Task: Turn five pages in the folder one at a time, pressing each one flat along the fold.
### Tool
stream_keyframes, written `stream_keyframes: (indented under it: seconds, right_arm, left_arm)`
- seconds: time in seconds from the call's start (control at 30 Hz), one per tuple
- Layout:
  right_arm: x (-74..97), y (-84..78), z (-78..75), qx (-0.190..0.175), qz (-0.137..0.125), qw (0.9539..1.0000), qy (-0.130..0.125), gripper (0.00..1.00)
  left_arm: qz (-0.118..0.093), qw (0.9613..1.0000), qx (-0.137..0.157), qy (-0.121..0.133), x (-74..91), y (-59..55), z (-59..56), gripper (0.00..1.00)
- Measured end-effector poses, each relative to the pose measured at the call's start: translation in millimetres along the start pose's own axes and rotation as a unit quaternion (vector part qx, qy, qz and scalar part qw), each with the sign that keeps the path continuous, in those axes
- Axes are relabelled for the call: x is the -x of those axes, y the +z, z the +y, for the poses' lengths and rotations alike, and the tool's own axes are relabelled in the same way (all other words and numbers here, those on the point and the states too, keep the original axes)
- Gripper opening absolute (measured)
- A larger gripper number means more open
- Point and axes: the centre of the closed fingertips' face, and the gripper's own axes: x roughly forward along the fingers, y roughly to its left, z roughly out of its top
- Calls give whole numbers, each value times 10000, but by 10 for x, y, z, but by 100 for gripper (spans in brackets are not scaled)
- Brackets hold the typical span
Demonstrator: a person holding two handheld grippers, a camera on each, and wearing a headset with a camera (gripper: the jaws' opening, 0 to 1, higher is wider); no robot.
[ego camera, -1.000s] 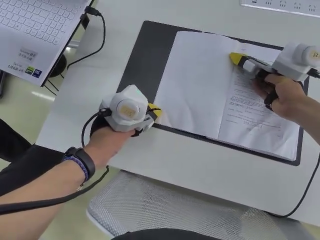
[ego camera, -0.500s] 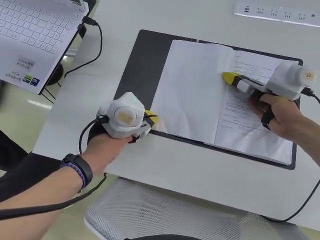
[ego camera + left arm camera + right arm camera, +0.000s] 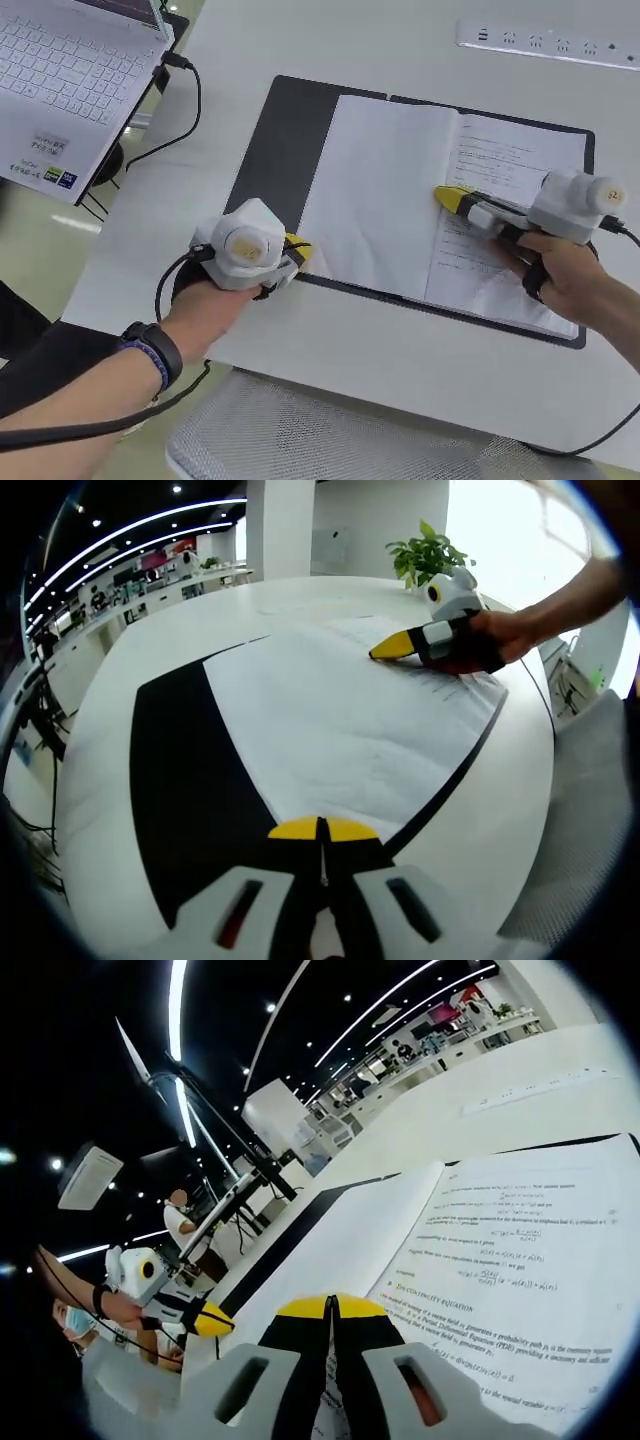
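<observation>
I see a white table (image 3: 400, 350) from above. A black folder (image 3: 275, 140) lies open at its middle, taking up much of the head view. A blank page (image 3: 380, 190) lies across the folder's left half, and a printed page (image 3: 510, 160) covers its right half. A white laptop (image 3: 70, 70) sits at the table's far left corner, and a power strip (image 3: 550, 45) lies along the far edge.

My left gripper (image 3: 298, 250) has its yellow jaws together at the blank page's near left corner. I cannot tell whether paper is pinched between them. My right gripper (image 3: 447, 198) is also closed, its tips resting on the printed page just beside the fold.
</observation>
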Motion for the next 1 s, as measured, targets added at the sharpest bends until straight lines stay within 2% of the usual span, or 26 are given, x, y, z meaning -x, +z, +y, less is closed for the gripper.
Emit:
stream_keyframes:
  seconds: [0.33,0.57,1.0]
  right_arm:
    - [96,-252,233,130,263,9993,220,0]
    - [143,-460,412,384,602,9967,393,0]
    - [288,-799,680,382,922,9927,684,0]
  left_arm:
    - [26,10000,-33,-4,3,-1,-1,0]
    - [29,10000,-33,15,2,0,-6,0]
    - [33,10000,-41,15,-6,-2,-8,0]
